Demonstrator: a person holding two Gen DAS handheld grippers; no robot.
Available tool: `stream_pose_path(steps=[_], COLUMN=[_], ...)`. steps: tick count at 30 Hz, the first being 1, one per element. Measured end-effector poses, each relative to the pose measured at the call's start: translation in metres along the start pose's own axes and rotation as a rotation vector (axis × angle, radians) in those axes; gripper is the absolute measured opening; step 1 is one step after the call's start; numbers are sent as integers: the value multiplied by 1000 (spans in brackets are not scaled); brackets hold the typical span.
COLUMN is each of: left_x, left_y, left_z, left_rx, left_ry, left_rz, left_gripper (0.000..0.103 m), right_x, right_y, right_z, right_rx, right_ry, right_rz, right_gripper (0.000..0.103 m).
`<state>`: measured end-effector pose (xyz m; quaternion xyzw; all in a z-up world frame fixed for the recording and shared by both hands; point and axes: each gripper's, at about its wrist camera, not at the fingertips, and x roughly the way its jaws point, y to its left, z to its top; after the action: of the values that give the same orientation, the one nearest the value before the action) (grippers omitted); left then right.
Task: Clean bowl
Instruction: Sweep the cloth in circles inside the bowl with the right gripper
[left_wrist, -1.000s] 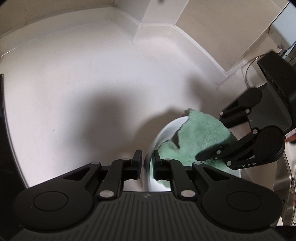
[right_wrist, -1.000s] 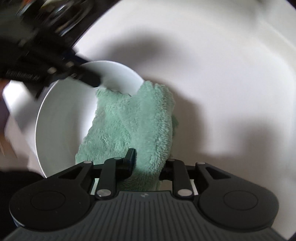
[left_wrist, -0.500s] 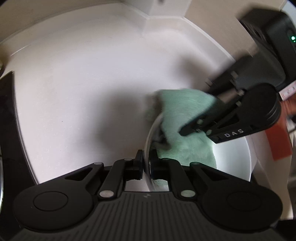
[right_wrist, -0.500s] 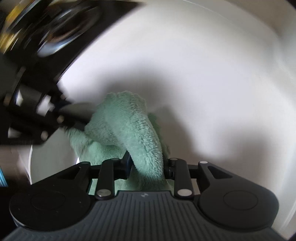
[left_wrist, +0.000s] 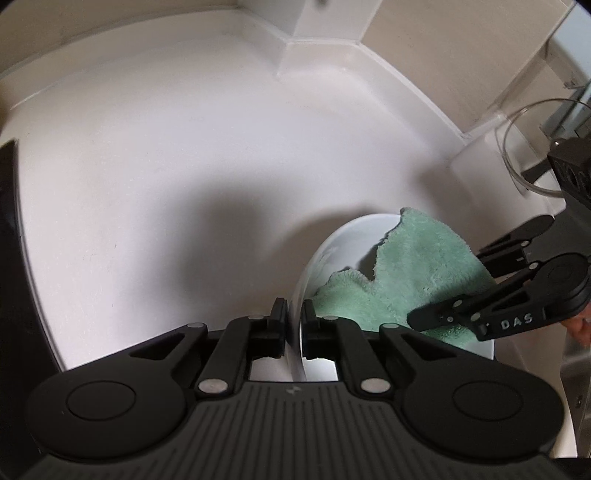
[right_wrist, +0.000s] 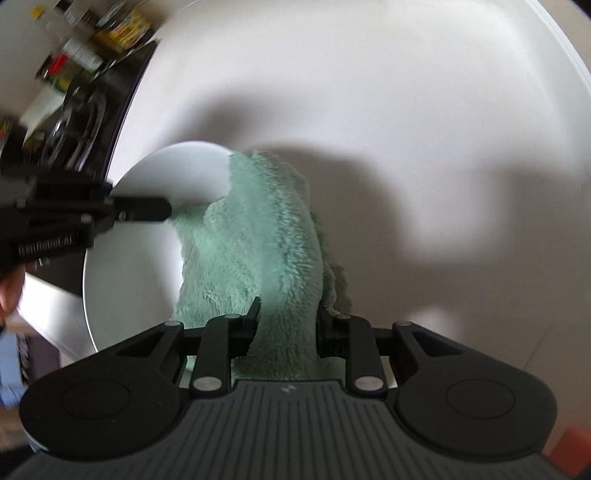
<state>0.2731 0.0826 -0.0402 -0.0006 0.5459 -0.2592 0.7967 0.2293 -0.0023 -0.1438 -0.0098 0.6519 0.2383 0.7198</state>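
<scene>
A white bowl (left_wrist: 328, 254) is held tilted above a white countertop. My left gripper (left_wrist: 293, 314) is shut on the bowl's rim, one finger inside and one outside. A green fluffy cloth (left_wrist: 413, 273) lies inside the bowl and hangs over its far rim. My right gripper (right_wrist: 286, 314) is shut on the cloth (right_wrist: 266, 251) and presses it into the bowl (right_wrist: 147, 221). The right gripper also shows at the right of the left wrist view (left_wrist: 436, 314); the left gripper shows at the left of the right wrist view (right_wrist: 155, 212).
The white countertop (left_wrist: 166, 177) runs to a beige wall with a corner (left_wrist: 317, 48) behind. A clear glass vessel (left_wrist: 532, 147) stands at the far right. A dark cooktop edge (left_wrist: 11, 206) lies left. Bottles and jars (right_wrist: 85, 55) stand blurred at upper left.
The right gripper swept the cloth across the inside of the bowl and back toward the right rim. The left gripper kept its grip while the bowl turned a little.
</scene>
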Motion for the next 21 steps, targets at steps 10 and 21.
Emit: stream_pose_path(steps=[10,21], left_x=[12,6], left_y=[-11,-13], left_z=[16,-6], left_rx=[112,7], left_ry=[72,13], left_rz=[21,93], left_gripper=[8,5], right_x=[5,-8], right_y=[34,-7], right_z=[36,58], right_rx=[-449,-119], right_ry=[168,9], right_rz=[-23,32], right_gripper=[24,18])
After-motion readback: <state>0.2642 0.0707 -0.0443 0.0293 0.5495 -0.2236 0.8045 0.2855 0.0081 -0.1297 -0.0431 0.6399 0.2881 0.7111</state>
